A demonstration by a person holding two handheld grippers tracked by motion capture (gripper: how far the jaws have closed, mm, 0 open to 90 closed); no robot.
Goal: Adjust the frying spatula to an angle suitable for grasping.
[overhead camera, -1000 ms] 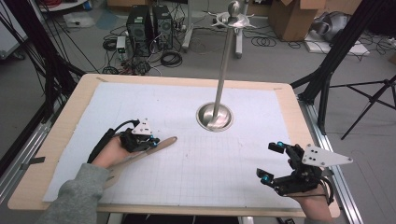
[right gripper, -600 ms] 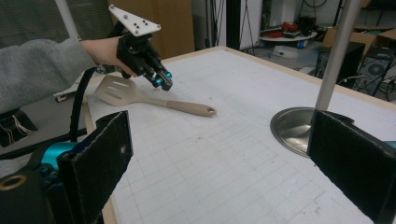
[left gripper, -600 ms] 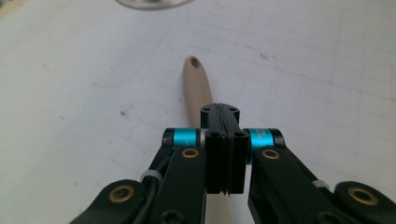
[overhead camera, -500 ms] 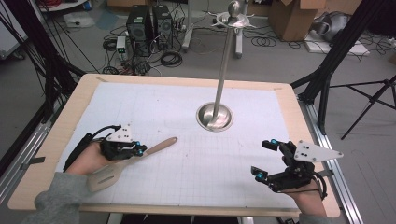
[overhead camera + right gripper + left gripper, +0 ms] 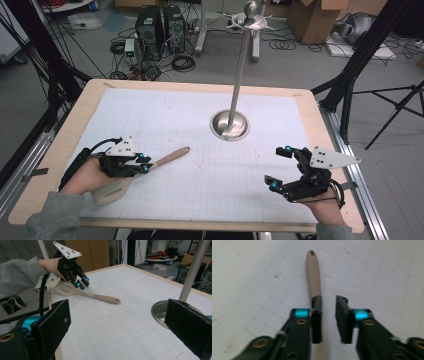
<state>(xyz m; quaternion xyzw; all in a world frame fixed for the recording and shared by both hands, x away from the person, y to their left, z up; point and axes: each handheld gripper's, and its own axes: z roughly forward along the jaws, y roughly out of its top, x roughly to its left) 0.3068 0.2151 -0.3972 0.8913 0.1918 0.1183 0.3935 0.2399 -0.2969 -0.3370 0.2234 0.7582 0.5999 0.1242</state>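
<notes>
Jaws of left gripper (image 5: 329, 315) stand slightly parted, a narrow gap between the 2 pads, nothing clamped. Seen from the left gripper view, the spatula (image 5: 314, 275) handle runs up toward 12 o'clock from under the left jaw; the gap itself shows bare mat. Whether that jaw touches the handle, cannot tell.

Right gripper (image 5: 117, 327) jaws wide apart, empty. Its own view looks across the table between the 2 black pads (image 5: 51, 326).

High view:
- Left gripper (image 5: 142, 164) at about 8 o'clock on the table (image 5: 70, 125), held in a hand with grey sleeve (image 5: 50, 220).
- Spatula (image 5: 167, 157) lies flat on the white grid mat (image 5: 200, 125), handle tip pointing toward 2 o'clock, slotted blade back under the hand near the front left edge.
- Right gripper (image 5: 281, 169) at about 4 o'clock, well apart from the spatula, grey plate on top pointing to 3 o'clock.
- Stand (image 5: 239, 75): metal pole rising from a round dished base (image 5: 229, 125) just past table centre, toward 12 o'clock, knob and short arms at top.

Right gripper view: left gripper (image 5: 82, 282) hangs just above the spatula (image 5: 100, 298) where blade meets handle; the handle end has a hole. Stand base (image 5: 158, 311) sits near the right jaw.

Off the table: computer towers, cables, cardboard boxes on floor.
</notes>
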